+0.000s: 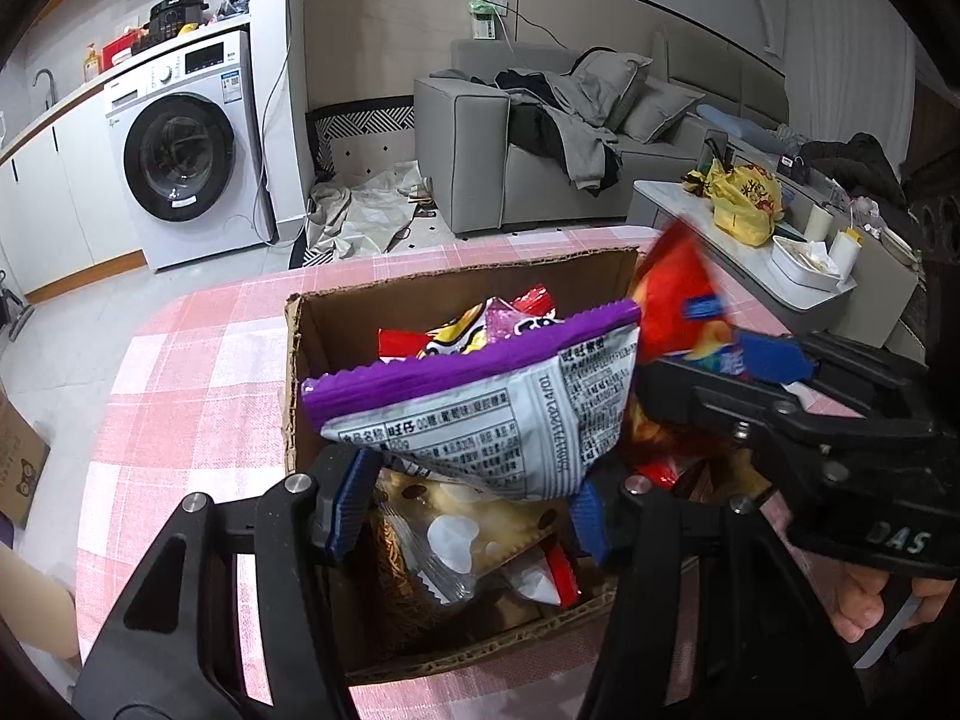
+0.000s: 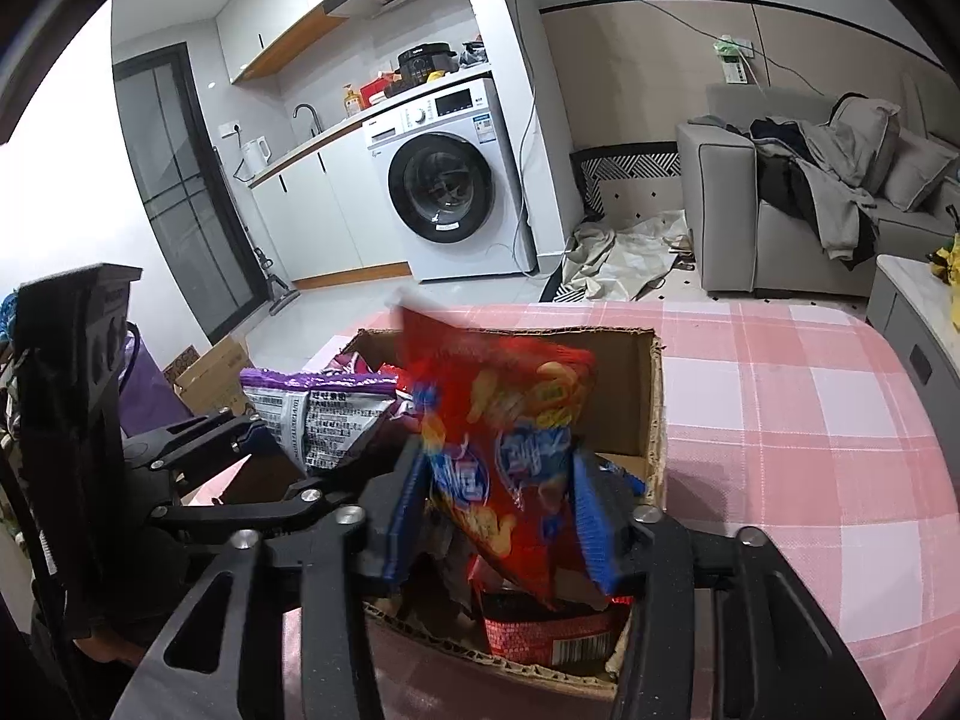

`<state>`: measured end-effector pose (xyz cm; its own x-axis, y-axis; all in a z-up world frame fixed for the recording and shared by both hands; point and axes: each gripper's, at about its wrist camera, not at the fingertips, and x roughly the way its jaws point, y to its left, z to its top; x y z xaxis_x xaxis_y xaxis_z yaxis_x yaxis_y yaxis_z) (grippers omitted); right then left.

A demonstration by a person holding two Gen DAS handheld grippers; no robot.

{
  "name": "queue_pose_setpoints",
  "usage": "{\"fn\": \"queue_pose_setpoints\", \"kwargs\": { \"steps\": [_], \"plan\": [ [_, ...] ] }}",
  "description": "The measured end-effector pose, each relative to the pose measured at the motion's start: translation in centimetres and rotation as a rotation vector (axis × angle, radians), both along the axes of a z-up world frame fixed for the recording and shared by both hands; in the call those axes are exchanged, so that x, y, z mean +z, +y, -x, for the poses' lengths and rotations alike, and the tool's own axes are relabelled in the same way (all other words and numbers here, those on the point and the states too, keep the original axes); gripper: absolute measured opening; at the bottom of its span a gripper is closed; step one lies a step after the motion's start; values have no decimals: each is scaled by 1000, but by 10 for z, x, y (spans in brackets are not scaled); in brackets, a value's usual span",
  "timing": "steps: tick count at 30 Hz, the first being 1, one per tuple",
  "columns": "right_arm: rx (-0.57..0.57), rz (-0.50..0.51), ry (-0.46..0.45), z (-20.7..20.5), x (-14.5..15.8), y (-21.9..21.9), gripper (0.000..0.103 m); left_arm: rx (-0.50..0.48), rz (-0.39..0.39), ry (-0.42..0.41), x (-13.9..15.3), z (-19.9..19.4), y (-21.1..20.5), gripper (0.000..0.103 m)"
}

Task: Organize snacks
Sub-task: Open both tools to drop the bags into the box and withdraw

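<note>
An open cardboard box (image 1: 293,372) (image 2: 655,402) holding several snack packets stands on the pink checked tablecloth (image 1: 180,396) (image 2: 810,450). My left gripper (image 1: 468,510) (image 2: 294,456) hangs over the box's near left part, its blue pads pinching the lower corners of a purple-and-white snack bag (image 1: 480,414) (image 2: 324,414). My right gripper (image 2: 501,516) (image 1: 720,372) is over the box's right side. A red chip bag (image 2: 498,438) (image 1: 672,300) stands upright between its blue fingers (image 2: 591,516). That bag is blurred while the fingers are sharp, and the pads do not seem to press it.
A second cardboard box (image 2: 210,372) sits on the floor to the left. A washing machine (image 2: 450,180), a grey sofa (image 1: 480,150) with clothes and a low table (image 1: 798,276) with a yellow bag lie beyond the table's far edge. A hand (image 1: 864,606) grips the right handle.
</note>
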<state>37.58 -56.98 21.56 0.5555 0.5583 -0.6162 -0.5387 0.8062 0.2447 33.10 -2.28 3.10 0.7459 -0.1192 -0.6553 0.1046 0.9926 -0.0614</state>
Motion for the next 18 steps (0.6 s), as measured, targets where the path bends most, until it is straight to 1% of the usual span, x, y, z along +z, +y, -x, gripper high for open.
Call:
{"fn": "queue_pose_setpoints", "kwargs": {
  "steps": [1, 3, 4, 6, 7, 9, 10, 11, 13, 15, 18],
  "plan": [
    [-5, -1, -6, 2, 2, -2, 59, 0, 10, 8, -1, -1, 0, 56],
    [-9, -11, -13, 5, 5, -9, 66, 5, 26, 9, 3, 0, 2, 66],
    [-16, -13, -16, 6, 7, -13, 68, -1, 34, 5, 4, 1, 2, 68],
    [-29, -14, -20, 10, 10, -21, 78, 2, 33, -8, 10, 8, 3, 79],
    [-31, -16, -19, 12, 11, -24, 82, 7, 28, -13, 12, 10, 4, 84],
    [-36, -29, -14, 16, 14, -31, 94, 11, 22, -26, 18, 18, 4, 84],
    [-36, -35, -15, 18, 15, -34, 96, 13, 25, -32, 21, 21, 4, 86],
    [-36, -45, -20, 21, 17, -37, 100, 19, 29, -37, 23, 25, 5, 92],
    [-40, -52, -33, 28, 21, -41, 103, 39, 33, -53, 28, 36, 7, 102],
    [-32, -51, -48, 36, 24, -44, 103, 43, 41, -78, 34, 50, 9, 102],
    [-1, -54, -79, 51, 28, -46, 103, 50, 43, -94, 38, 64, 14, 102]
  ]
}}
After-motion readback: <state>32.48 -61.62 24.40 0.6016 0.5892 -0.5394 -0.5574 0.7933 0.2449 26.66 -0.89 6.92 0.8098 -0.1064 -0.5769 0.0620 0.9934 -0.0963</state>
